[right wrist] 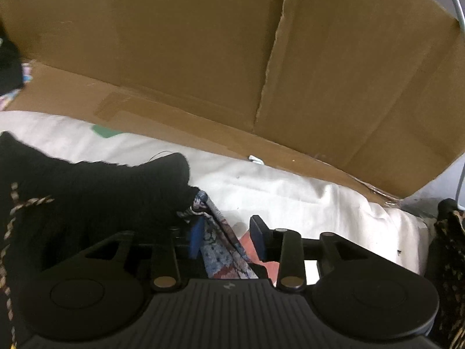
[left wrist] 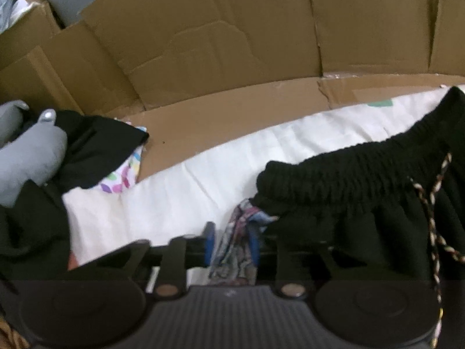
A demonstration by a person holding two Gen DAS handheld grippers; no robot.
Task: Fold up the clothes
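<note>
Patterned cloth (left wrist: 232, 250), blue, pink and grey, lies bunched between the blue pads of the left gripper (left wrist: 231, 240), whose jaws stand apart around it. Black shorts (left wrist: 363, 192) with a gathered waistband and braided drawstring (left wrist: 430, 203) rest on the white sheet (left wrist: 180, 180). At its other end, the right gripper (right wrist: 225, 237) straddles the cloth, jaws apart.

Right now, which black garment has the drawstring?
The black shorts with the gathered elastic waistband, drawstring hanging. The black garment by the grey plush toy shows none.
</note>
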